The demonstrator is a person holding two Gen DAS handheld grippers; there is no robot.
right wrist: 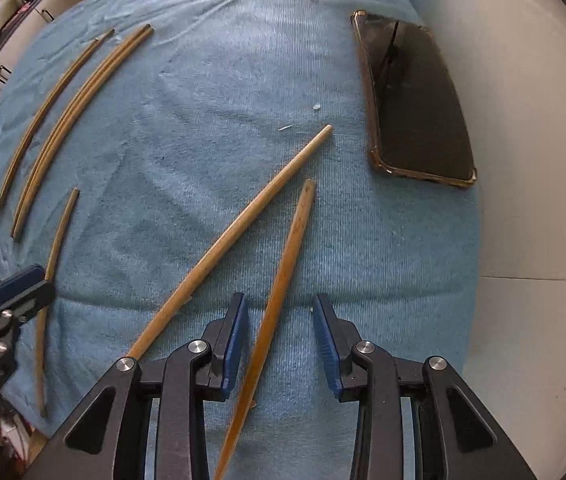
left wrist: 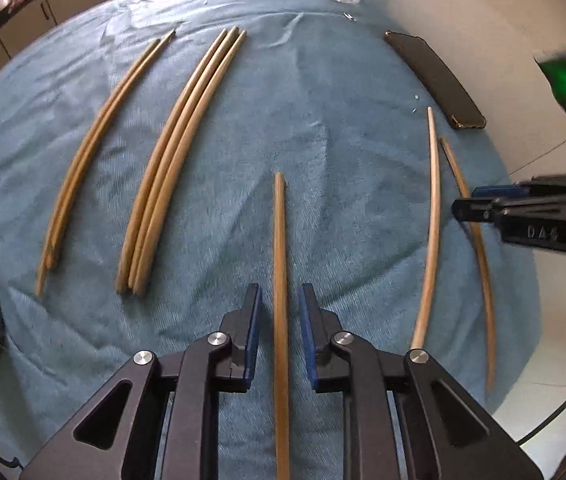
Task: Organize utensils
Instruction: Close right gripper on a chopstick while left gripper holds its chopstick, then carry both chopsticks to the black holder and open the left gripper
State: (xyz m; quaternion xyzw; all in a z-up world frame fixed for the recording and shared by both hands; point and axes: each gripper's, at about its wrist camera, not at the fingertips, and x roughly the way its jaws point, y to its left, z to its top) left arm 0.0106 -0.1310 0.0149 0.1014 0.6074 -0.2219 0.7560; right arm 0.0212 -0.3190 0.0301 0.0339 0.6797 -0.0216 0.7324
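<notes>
Left gripper [left wrist: 280,304] open astride thin brown wooden chopstick [left wrist: 280,280] on blue cloth [left wrist: 323,140] | right gripper [right wrist: 280,320] open astride darker wooden chopstick [right wrist: 283,280] | step: grasping | next: close both, carry toward sorted bundles [left wrist: 179,152].

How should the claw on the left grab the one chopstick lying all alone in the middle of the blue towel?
Grip the lone chopstick across its thin shaft, coming straight down from above. It lies flat on the towel, lengthwise between the open left gripper pads, so closing them sideways should pinch it. Nothing crowds either side.
</notes>
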